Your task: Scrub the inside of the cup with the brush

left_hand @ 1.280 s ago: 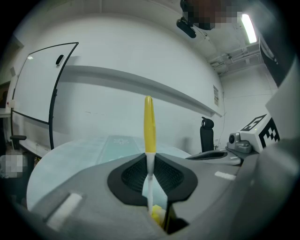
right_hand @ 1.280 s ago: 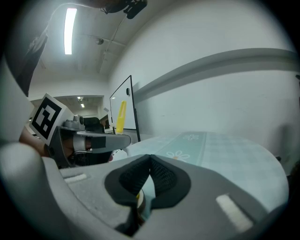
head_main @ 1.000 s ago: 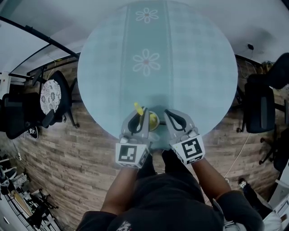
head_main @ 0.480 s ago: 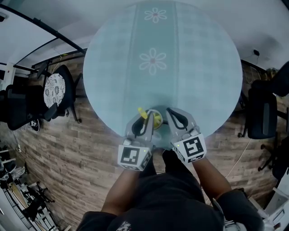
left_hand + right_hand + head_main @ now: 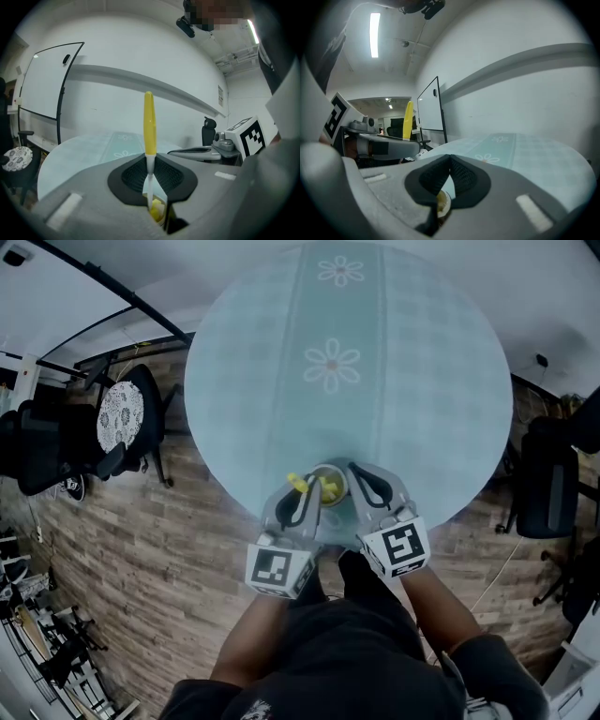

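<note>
Left gripper (image 5: 298, 495): jaws clenched on the brush's (image 5: 149, 126) white stem. The long axis stands upright, yellow handle up, head down inside the cup (image 5: 330, 486).
Cup: at the worktop's (image 5: 422, 381) near edge, directly beneath the left jaws, between both grippers.
Right gripper (image 5: 356, 476): jaws pinched on the cup's rim, probably steadying it.
Views: only the left gripper view shows the stem grip, and only the right gripper view shows the rim hold.

My left gripper (image 5: 150, 168) and right gripper (image 5: 450, 164): grey shells, black ribbed pads, white cubes with black square markers. Brush (image 5: 149, 126): yellow handle, white neck, yellow head. Cup (image 5: 443, 202): cream rim. Table (image 5: 412, 381): pale teal check, darker centre band with white flowers. Floor (image 5: 141, 559): brown wood planks. Far-left chair (image 5: 120, 416): black, white floral seat.
</note>
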Available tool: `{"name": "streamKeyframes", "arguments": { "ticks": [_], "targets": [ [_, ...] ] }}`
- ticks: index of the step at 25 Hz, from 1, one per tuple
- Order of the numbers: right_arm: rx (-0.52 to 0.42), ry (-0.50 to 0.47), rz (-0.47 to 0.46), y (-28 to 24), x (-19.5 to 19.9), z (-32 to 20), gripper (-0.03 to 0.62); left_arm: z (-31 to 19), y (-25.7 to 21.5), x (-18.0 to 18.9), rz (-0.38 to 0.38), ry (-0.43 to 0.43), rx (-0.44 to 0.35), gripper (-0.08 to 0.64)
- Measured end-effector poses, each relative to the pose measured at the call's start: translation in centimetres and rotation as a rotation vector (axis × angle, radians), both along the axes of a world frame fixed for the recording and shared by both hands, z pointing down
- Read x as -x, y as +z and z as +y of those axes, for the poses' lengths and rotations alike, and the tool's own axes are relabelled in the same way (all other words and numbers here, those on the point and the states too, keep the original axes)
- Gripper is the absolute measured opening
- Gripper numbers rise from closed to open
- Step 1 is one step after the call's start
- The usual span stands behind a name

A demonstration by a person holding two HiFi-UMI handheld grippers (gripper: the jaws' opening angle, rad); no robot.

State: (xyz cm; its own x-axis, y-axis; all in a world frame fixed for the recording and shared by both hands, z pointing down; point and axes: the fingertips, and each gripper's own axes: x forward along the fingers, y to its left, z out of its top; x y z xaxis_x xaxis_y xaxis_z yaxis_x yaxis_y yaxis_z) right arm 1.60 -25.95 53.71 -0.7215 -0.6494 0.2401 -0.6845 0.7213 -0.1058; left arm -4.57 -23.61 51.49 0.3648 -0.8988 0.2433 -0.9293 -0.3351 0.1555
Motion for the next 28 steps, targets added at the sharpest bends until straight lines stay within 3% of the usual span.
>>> {"name": "streamKeyframes", "arguments": {
  "ticks": [4, 13, 28],
  "targets": [
    [0.001, -0.003, 0.001, -0.1, 0.1, 0.1, 0.002, 0.3, 0.0, 0.8, -0.034, -0.006, 0.004, 0.037],
    [-0.018, 0.012, 0.006, -1.6, 0.7, 1.0, 0.002, 1.2, -1.1, 1.0, -0.015, 0.015, -0.029, 0.037],
    [-0.116, 0.078, 0.01, -9.5, 1.0, 3.6, 0.002, 2.9, -9.7, 2.6, 0.014, 0.036, -0.149, 0.037]
  ]
}}
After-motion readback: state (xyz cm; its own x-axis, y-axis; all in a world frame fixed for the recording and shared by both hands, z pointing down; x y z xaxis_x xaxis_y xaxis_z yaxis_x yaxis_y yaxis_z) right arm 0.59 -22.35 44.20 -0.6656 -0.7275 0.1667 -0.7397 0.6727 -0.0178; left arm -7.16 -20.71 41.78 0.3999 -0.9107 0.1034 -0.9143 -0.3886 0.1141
